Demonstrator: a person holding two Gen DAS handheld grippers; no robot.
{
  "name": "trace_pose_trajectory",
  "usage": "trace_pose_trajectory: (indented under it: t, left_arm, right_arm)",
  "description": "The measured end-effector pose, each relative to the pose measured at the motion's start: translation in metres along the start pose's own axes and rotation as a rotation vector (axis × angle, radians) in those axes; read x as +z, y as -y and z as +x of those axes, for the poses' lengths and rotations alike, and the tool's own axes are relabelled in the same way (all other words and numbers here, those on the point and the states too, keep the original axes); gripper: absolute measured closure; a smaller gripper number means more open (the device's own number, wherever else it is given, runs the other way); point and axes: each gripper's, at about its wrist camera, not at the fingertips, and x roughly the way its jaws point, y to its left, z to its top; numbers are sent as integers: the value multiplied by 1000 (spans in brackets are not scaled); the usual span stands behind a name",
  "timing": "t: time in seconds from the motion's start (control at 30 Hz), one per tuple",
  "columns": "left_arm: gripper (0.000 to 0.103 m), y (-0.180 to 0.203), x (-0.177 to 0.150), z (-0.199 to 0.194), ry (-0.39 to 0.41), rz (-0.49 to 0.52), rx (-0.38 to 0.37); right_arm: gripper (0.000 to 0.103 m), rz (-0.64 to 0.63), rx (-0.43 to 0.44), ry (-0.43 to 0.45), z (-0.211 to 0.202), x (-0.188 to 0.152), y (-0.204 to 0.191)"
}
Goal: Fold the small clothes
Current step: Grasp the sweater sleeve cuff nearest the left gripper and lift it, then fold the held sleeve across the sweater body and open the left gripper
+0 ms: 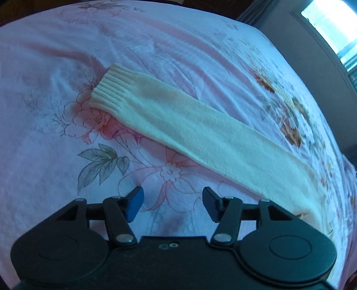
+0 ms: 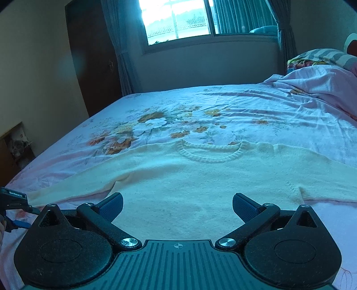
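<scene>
sweater (image 2: 200,178), cream knit, lies flat on the bed (image 2: 279,116), face up on the flowered sheet, its round neckline away from us. only the right wrist view gives us the whole body, the window (image 2: 176,17), curtains, a dark wardrobe and the pillows (image 2: 321,58). only the left wrist view gives us one sleeve (image 1: 189,131) stretched out to its ribbed cuff (image 1: 111,89). we see the right gripper (image 2: 177,208) above the sweater's lower part, fingers wide, nothing between them. the left gripper (image 1: 173,204) hangs over bare sheet just beside the sleeve, fingers partly apart and empty. at the right view's left edge, small white lettering on the other gripper's body is too blurred for us to read.
</scene>
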Motion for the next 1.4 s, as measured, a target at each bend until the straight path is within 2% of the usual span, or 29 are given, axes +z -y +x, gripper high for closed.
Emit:
trace_pose_trajectory:
  t: [0.1, 0.23, 0.4, 0.47, 0.5, 0.53, 0.63, 0.7, 0.8, 0.87, 0.93, 1.0, 1.13, 1.2, 1.27, 1.3, 1.33, 1.4]
  left_arm:
    - [57, -14, 13, 8, 18, -90, -50]
    - [57, -33, 31, 18, 43, -243, -124]
    - [59, -38, 52, 30, 93, -311, -125]
    - [71, -33, 59, 34, 108, -303, -94]
    - [83, -30, 62, 36, 110, -292, -77]
    - [91, -27, 64, 37, 110, -277, -65]
    - [94, -10, 69, 34, 116, -194, -15]
    - [94, 16, 73, 27, 143, -89, -4]
    - [96, 78, 72, 11, 173, 105, -56]
    - [96, 135, 58, 0, 178, 253, -131]
    - [96, 189, 36, -8, 167, 394, -208]
    - [96, 244, -2, -11, 125, 537, -290]
    - [96, 318, -95, 2, -23, 763, -412]
    - [96, 324, -148, 11, -123, 863, -421]
    - [94, 320, -187, 25, -226, 943, -392]
    - [91, 313, -197, 31, -263, 964, -361]
    - [92, 304, -202, 35, -294, 962, -347]
    - [88, 287, -200, 29, -313, 937, -355]
  right_arm:
    - [0, 5, 4, -14, 7, -2, 0]
    - [0, 1, 5, -30, 16, -3, 0]
    - [0, -1, -4, -51, 26, -6, 1]
    - [0, 7, -5, -61, 29, -8, 2]
    - [0, 12, -5, -65, 31, -8, 3]
    - [0, 14, -7, -68, 33, -9, 3]
    - [0, 28, -6, -72, 35, -10, 7]
    - [0, 47, -2, -73, 35, -11, 11]
    - [0, 77, -1, -75, 34, -12, 19]
    - [0, 102, -5, -76, 32, -13, 26]
    - [0, 124, -15, -76, 29, -13, 34]
    - [0, 141, -38, -73, 23, -13, 44]
    - [0, 151, -84, -57, 9, -14, 62]
    - [0, 159, -105, -57, 2, -16, 73]
    - [0, 168, -123, -60, -3, -17, 84]
    - [0, 170, -132, -63, -6, -18, 88]
    - [0, 172, -136, -67, -7, -19, 92]
    - [0, 178, -135, -78, -8, -21, 98]
